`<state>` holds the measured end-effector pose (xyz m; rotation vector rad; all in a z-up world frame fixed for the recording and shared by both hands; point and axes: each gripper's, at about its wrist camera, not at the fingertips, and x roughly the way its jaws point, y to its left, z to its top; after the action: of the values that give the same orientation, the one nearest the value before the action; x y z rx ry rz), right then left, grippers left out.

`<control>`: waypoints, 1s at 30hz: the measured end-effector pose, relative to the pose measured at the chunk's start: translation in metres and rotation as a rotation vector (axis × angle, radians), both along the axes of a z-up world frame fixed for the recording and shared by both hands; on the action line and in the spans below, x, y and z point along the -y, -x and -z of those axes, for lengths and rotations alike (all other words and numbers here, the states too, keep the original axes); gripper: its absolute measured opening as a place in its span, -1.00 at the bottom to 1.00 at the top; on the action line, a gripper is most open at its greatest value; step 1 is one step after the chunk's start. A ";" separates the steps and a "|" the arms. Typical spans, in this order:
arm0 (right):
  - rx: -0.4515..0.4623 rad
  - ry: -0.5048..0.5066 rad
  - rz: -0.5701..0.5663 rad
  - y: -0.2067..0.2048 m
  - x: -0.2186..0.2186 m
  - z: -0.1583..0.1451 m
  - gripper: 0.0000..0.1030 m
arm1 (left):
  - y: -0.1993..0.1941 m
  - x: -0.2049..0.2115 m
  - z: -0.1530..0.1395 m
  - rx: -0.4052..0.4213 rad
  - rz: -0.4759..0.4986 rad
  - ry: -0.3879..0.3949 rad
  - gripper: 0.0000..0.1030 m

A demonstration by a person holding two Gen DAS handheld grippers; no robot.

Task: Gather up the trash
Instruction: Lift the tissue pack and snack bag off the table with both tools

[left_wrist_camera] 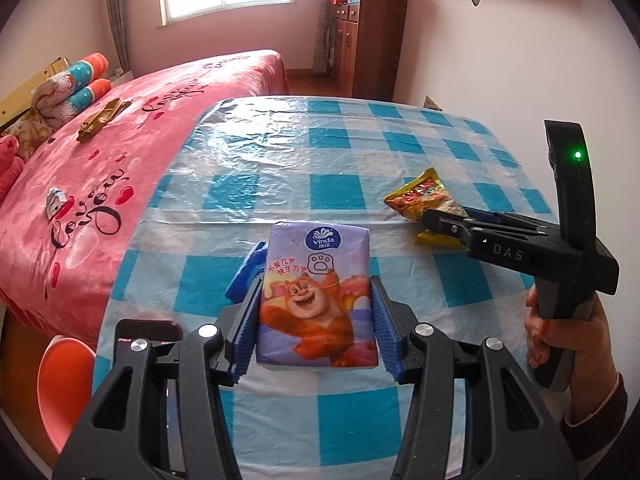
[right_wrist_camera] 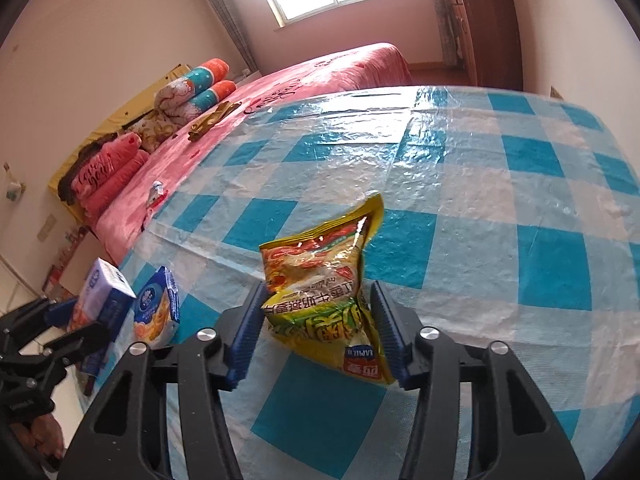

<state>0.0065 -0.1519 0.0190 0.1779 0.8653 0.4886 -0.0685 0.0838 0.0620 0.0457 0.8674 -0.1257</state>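
A purple Vinda tissue pack [left_wrist_camera: 318,288] with a cartoon bear sits lengthwise between the blue pads of my left gripper [left_wrist_camera: 318,320], which is shut on it above the blue-checked table [left_wrist_camera: 340,148]. From the right wrist the same pack [right_wrist_camera: 102,300] shows at the table's left edge. A crumpled yellow snack bag [right_wrist_camera: 316,292] lies on the cloth with my right gripper [right_wrist_camera: 318,296] shut on its lower half, both pads touching it. From the left wrist, the right gripper [left_wrist_camera: 430,216] pinches that bag [left_wrist_camera: 424,196], with a hand on its handle.
A second blue pack [right_wrist_camera: 156,308] stands on the table beside the held tissue pack. Left of the table is a pink bed [left_wrist_camera: 120,140] with pillows, a gold wrapper [left_wrist_camera: 102,118] and a small wrapper [left_wrist_camera: 56,200]. An orange chair [left_wrist_camera: 64,380] stands below left.
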 end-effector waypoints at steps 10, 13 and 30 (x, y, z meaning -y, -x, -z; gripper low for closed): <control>0.037 0.029 0.022 0.010 -0.002 -0.005 -0.11 | 0.014 -0.023 -0.007 0.025 -0.026 0.000 0.03; 0.035 0.019 0.033 0.014 -0.001 -0.005 -0.11 | 0.018 -0.027 -0.006 0.032 -0.031 -0.002 0.03; 0.078 0.007 0.070 0.041 -0.008 -0.018 -0.13 | 0.039 -0.051 -0.017 0.079 -0.049 0.033 0.03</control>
<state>-0.0344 -0.1439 0.0368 0.1808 0.7816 0.4249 -0.1075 0.1348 0.0792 -0.0019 0.7863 -0.0914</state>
